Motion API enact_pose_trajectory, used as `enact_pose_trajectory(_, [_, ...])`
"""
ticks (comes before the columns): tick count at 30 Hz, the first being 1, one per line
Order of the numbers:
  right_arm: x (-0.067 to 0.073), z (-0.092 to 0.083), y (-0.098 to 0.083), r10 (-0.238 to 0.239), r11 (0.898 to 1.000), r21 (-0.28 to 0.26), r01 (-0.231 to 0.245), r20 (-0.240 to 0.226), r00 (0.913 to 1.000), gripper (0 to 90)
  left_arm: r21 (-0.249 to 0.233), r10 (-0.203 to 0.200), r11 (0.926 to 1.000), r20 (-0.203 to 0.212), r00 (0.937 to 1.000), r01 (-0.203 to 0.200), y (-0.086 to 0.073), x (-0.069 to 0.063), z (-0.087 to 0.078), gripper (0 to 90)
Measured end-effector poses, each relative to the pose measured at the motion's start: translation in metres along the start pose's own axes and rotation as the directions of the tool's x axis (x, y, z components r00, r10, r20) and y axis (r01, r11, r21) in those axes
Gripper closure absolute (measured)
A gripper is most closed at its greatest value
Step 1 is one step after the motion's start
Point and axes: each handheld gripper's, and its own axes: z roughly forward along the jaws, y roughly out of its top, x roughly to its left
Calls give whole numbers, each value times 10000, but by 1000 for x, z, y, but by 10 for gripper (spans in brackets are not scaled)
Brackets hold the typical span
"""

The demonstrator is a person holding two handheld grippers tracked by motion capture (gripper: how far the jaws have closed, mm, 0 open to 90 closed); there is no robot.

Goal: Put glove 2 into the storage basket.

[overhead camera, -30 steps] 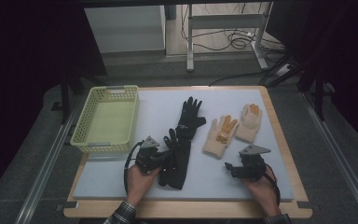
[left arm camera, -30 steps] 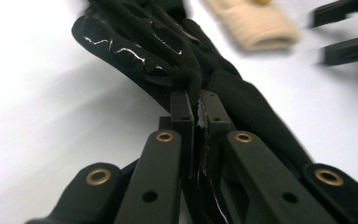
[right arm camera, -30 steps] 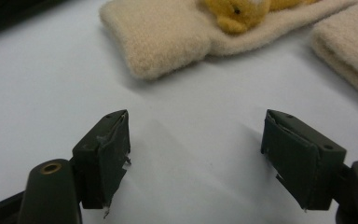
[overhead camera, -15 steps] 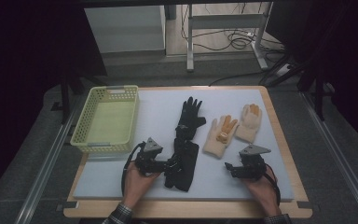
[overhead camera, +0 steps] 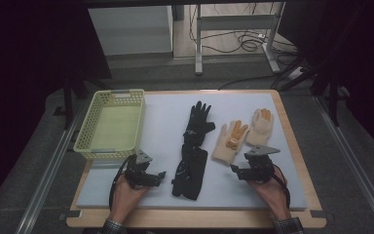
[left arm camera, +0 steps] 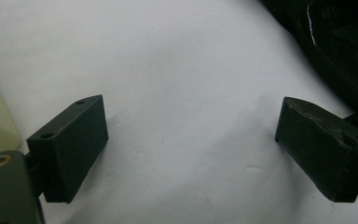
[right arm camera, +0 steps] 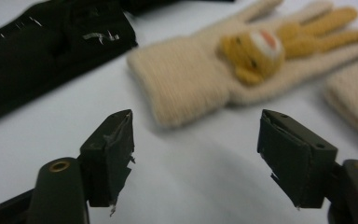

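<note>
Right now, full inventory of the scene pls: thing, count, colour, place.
basket: 1, pale yellow-green, far left of the mat, nothing inside it
black gloves: 2, black, mid-mat, one lying beyond the other in a line, ends meeting
cream gloves: 2, cream with orange fingertips, right of the black ones; the nearer one has an orange animal face
mat: 1, pale grey-white, covering the tabletop
table: 1, wooden edge around the mat
frame legs and cables: on the floor beyond the table
left gripper: 1, black, near left of the mat, jaws open over bare mat
right gripper: 1, black, near right, jaws open, facing the nearer cream glove
hands: 2, one on each gripper
</note>
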Motion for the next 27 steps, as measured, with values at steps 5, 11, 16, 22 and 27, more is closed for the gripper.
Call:
enact_pose_trajectory(5, [5,9,30,-520,9986,4,520,-145,9985,416,-8,4,10000,0,10000,-4,0,0,0,90])
enact_pose_trajectory(11, [7,30,58,-720,9974,19,721,-376,9967,557,-22,-4,10000,1,10000,4,0,0,0,90])
enact_pose_trajectory(16, [8,61,89,-713,9974,19,714,-403,9966,565,-26,-1,10000,2,10000,1,-1,0,0,91])
enact_pose_trajectory(22, [7,87,109,-665,9977,73,666,-200,9976,532,-28,4,10000,-7,10000,-4,-1,0,0,91])
enact_pose_trajectory(27, [7,112,125,-419,9989,196,421,-75,9991,508,-35,3,10000,-8,10000,-3,-1,0,0,91])
